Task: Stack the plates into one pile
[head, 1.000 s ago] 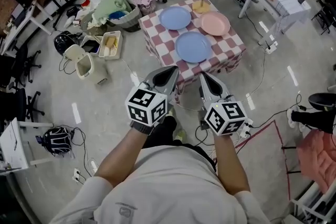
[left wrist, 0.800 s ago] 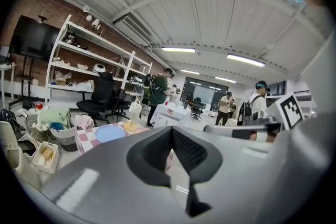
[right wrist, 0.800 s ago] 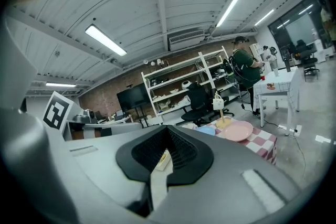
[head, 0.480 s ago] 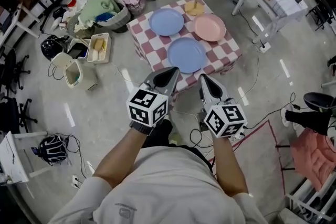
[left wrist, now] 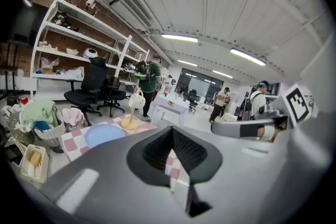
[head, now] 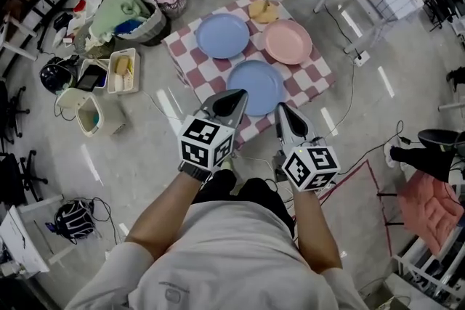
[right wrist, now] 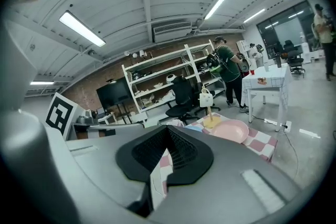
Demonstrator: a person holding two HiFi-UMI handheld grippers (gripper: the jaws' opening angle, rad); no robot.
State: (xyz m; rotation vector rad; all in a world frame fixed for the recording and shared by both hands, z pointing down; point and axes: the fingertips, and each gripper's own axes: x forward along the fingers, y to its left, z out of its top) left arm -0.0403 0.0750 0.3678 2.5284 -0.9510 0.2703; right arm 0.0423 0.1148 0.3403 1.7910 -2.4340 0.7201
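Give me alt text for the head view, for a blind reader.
Three plates lie unstacked on a checkered table: far blue plate, near blue plate, pink plate. Nearer the camera, a person holds the left gripper and right gripper, both shut and empty.

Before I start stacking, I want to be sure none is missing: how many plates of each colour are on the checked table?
Blue plates: 2
Pink plate: 1
Total: 3 plates

Grey floor, white shelving, black office chairs, ceiling strip lights.
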